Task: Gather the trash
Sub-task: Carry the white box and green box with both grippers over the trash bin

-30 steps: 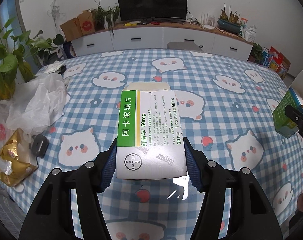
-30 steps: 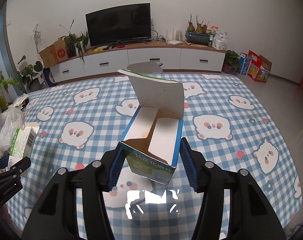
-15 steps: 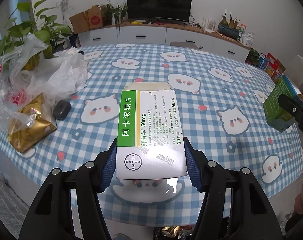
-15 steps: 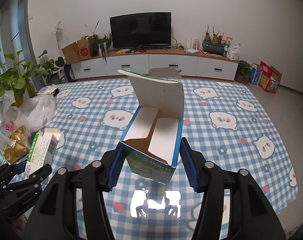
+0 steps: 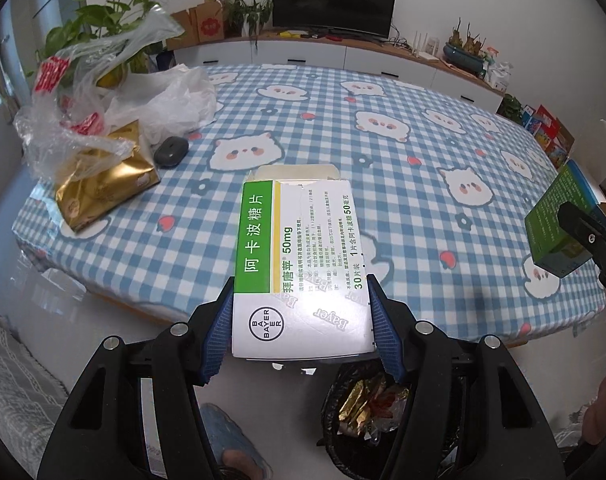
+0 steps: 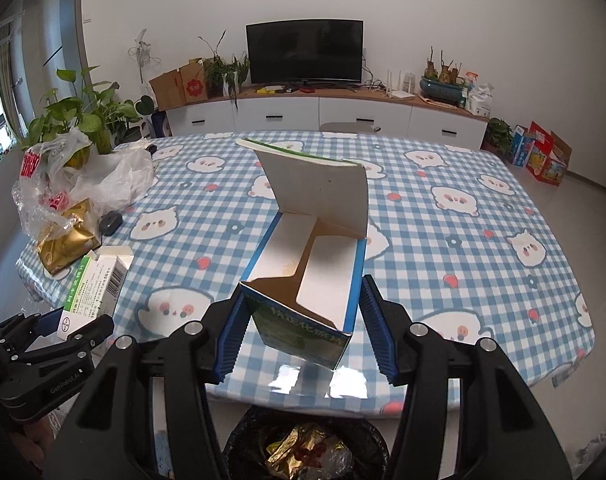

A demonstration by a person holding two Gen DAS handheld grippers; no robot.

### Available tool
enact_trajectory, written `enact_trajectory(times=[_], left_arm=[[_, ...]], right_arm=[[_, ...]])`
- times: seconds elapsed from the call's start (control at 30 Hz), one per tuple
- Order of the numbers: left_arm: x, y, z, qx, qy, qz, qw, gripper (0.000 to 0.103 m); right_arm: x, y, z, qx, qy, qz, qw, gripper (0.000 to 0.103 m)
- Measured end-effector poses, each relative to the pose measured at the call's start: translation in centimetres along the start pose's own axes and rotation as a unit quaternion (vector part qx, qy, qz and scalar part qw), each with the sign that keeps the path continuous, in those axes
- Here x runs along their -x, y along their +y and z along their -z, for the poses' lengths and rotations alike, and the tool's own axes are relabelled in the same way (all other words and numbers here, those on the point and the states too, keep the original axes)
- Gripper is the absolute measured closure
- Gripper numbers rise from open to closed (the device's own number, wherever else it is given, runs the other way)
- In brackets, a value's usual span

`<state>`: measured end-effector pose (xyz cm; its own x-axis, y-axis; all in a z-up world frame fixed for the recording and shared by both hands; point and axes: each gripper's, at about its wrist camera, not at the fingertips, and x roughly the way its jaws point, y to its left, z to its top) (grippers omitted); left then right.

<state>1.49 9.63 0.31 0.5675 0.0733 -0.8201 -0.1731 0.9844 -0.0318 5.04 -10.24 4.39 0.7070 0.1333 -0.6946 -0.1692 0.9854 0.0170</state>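
Carrying two empty cartons toward the bin (image 6: 303, 446), lower centre. Left gripper (image 5: 301, 332) clamps the white box (image 5: 299, 264) flat across its width; right gripper (image 6: 301, 328) clamps the open blue box (image 6: 307, 280), flap upright. Both hang over the table (image 6: 483, 248) edge, likely ready to drop.

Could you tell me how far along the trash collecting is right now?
Partly done: the bin already holds wrappers. In hand: the left claw grips a white medicine box, and the right claw grips an open blue box, both near the bin. Left on the table: plastic bags, a gold packet, and a small dark object.
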Motion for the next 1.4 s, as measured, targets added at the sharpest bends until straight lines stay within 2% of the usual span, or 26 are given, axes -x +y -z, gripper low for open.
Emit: enact_trajectory(times=[0.37, 0.63, 0.8, 1.0, 1.4], left_arm=[[3.4, 1.4, 8.1, 0.002, 0.017, -0.002, 0.9999, 0.043], [4.5, 1.2, 12.4, 0.006, 0.02, 0.002, 0.9998, 0.043], [4.2, 0.5, 14.8, 0.009, 0.037, 0.011, 0.9992, 0.043], [3.4, -0.8, 16.9, -0.007, 0.038, 0.013, 0.9992, 0.043], [-2.9, -1.5, 19.9, -0.022, 0.062, 0.003, 0.9978, 0.043]], right_arm=[[4.9, 1.7, 6.0, 0.011, 0.013, -0.009, 1.0, 0.052], [6.1, 1.6, 10.1, 0.016, 0.026, -0.008, 0.999, 0.052], [5.7, 1.3, 12.9, 0.02, 0.035, -0.008, 0.999, 0.052], [4.4, 1.1, 16.6, 0.025, 0.054, -0.003, 0.998, 0.052], [-0.8, 0.1, 21.6, 0.016, 0.097, -0.015, 0.995, 0.051]])
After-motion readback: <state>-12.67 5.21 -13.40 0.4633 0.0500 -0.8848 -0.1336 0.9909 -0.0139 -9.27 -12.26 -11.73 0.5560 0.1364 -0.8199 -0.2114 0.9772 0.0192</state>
